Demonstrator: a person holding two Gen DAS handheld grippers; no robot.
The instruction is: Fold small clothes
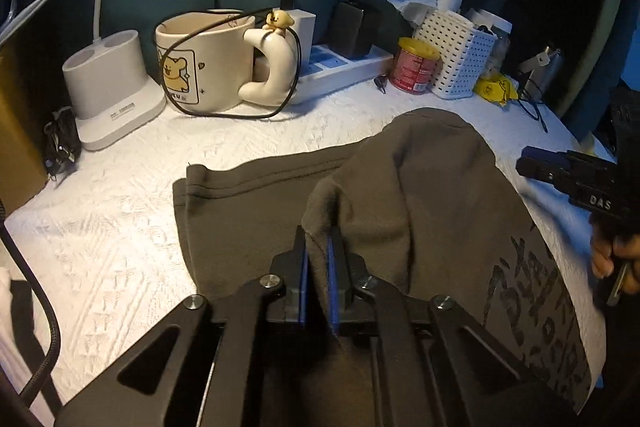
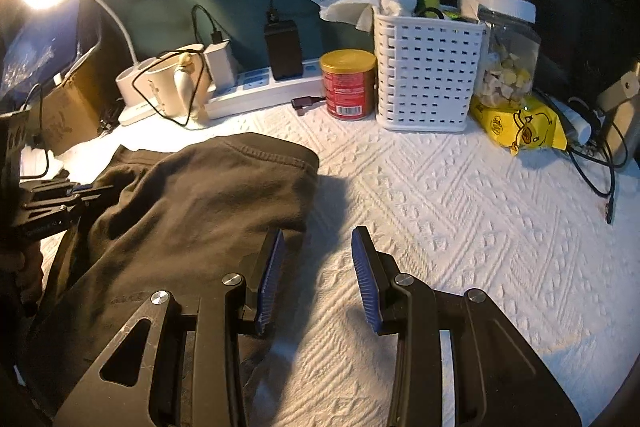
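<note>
- Left wrist view shows my left gripper point(image 1: 318, 247) closed on a raised fold of the grey-brown garment point(image 1: 420, 187), its blue pads pinching the cloth between them so that it tents up over the fingers.
- Most of the garment lies flat on the white textured table cover point(image 1: 120, 227), in front of the clutter along the back wall; one hemmed edge with double stitching faces the mug point(image 1: 200, 63).
- Right wrist view has my right gripper point(image 2: 318, 267) spread wide and holding nothing, hovering over bare cover just beside the garment's right edge, the left pad near or over the cloth.
- My judgement on handling: it looks like soft, fairly thick fleece or jersey, light, limp, and not slippery against the ribbed pads. It will sag and drape, so a pinch on one edge will not carry the whole piece flat.
- I would take hold at the hems or corners, where the stitched layers give the pads more to bite, and I reckon the free right gripper wants the near edge beside it.
- Writing: dark print runs along the garment at the right of the left wrist view, but I cannot read it.
- "DAS" shows in white on the right gripper's body there.
- The mug carries a bear cartoon with letters ending "KU"; the red can point(image 2: 350, 85) has a label too small to read.
</note>
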